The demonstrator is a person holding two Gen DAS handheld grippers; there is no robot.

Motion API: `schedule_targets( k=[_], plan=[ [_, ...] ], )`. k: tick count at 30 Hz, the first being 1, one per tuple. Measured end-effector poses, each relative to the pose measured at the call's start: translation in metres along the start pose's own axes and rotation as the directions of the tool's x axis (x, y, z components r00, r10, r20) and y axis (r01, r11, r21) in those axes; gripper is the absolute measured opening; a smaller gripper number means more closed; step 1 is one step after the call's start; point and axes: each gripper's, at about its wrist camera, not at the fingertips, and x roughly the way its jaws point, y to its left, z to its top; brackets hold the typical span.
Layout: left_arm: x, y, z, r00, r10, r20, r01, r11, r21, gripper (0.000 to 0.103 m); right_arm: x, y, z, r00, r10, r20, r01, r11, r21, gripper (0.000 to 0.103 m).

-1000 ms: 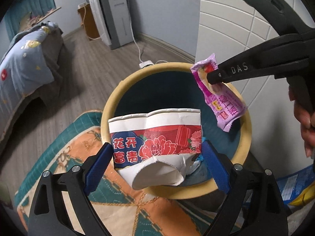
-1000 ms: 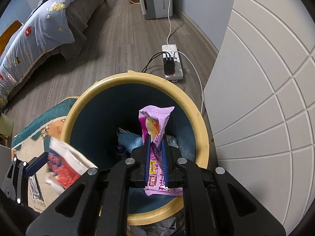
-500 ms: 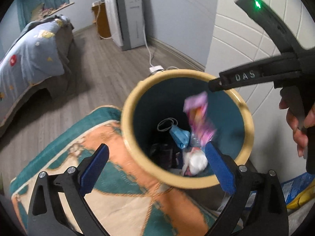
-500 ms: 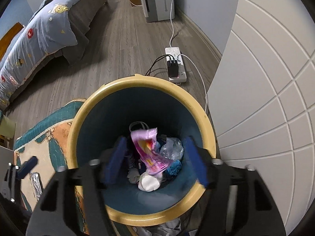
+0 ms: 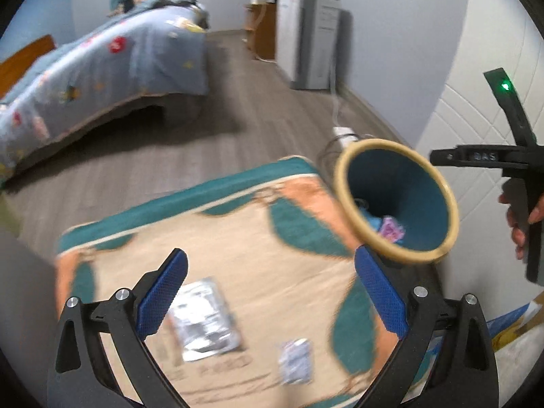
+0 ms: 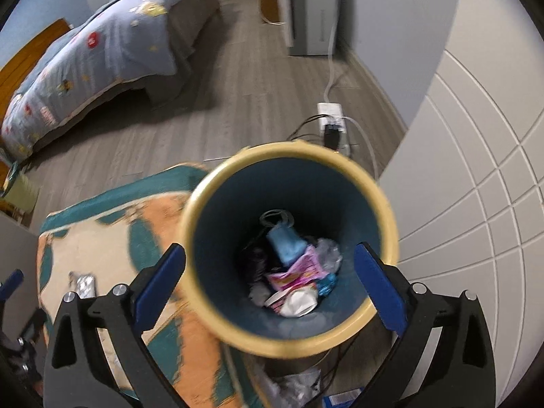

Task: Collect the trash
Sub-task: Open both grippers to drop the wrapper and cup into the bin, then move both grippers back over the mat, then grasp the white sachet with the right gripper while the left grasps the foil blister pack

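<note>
Both of your grippers are empty now: a second ago the left gripper [image 5: 268, 292] carried a red-and-white paper cup and the right gripper [image 6: 270, 285] pinched a pink snack wrapper [image 6: 295, 272], and both pieces have since dropped into the waste bin [image 6: 387, 224]. The wrapper lies on top of the pile at the bottom, beside a blue face mask [image 6: 284, 246] and crumpled white paper. Your left fingers stand wide apart and have swung away from the bin toward the rug [image 5: 238, 224]; your right fingers are also spread, hovering above the bin's yellow rim. That drop looks finished, so the task turns to what remains: a silver foil packet [image 5: 204, 319] and a smaller foil wrapper [image 5: 295, 360] lie flat on the rug, just ahead of your left fingers, apart from each other. Flat foil on pile will likely need a low, scooping pinch at an edge. The rug is patterned in teal, orange and cream and sits on grey wood-look flooring; a bed [image 5: 102, 68] with a blue printed cover stands across the room, a power strip [image 6: 331, 119] with cables lies behind the bin, and a white panelled surface [image 6: 476, 187] rises beside it.
</note>
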Motion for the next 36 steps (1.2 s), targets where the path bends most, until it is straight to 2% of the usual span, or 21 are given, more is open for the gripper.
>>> schedule_targets(
  k=[7,10,14,18,23,28,34,36],
  plan=[
    [-0.054,0.046,-0.019,0.995,0.086,0.045,-0.083,0.995,-0.064,0.098,-0.025,0.056,-0.023,0.997,0.083,-0.002,-0.083,0.997,0.004,0.097],
    [-0.066,0.062,-0.028,0.991,0.119,0.064,-0.114,0.990,-0.089,0.098,-0.029,0.086,-0.036,0.997,0.076,0.001,-0.076,0.997,-0.035,0.097],
    [-0.068,0.081,-0.040,0.986,0.160,0.051,-0.154,0.983,-0.102,0.098,-0.033,0.114,-0.053,0.999,0.039,0.026,-0.038,0.997,-0.066,0.097],
    [-0.068,0.091,-0.045,0.980,0.193,0.049,-0.188,0.978,-0.088,0.098,-0.021,0.137,-0.074,0.999,0.042,-0.009,-0.042,0.996,-0.078,0.097],
    [-0.070,0.100,-0.049,0.978,0.200,0.054,-0.195,0.977,-0.087,0.098,0.002,0.157,-0.096,0.998,0.023,-0.063,-0.028,0.997,-0.078,0.097],
    [-0.069,0.112,-0.053,0.981,0.189,0.040,-0.184,0.977,-0.112,0.098,0.032,0.176,-0.124,0.986,0.027,-0.167,-0.042,0.995,-0.087,0.097],
    [-0.067,0.124,-0.054,0.983,0.180,0.030,-0.174,0.972,-0.157,0.098,0.051,0.196,-0.139,0.976,0.008,-0.215,-0.039,0.989,-0.141,0.097],
    [-0.066,0.124,-0.053,0.983,0.180,0.031,-0.173,0.972,-0.160,0.098,0.056,0.201,-0.142,0.973,0.016,-0.229,-0.053,0.986,-0.158,0.094]
  ],
)
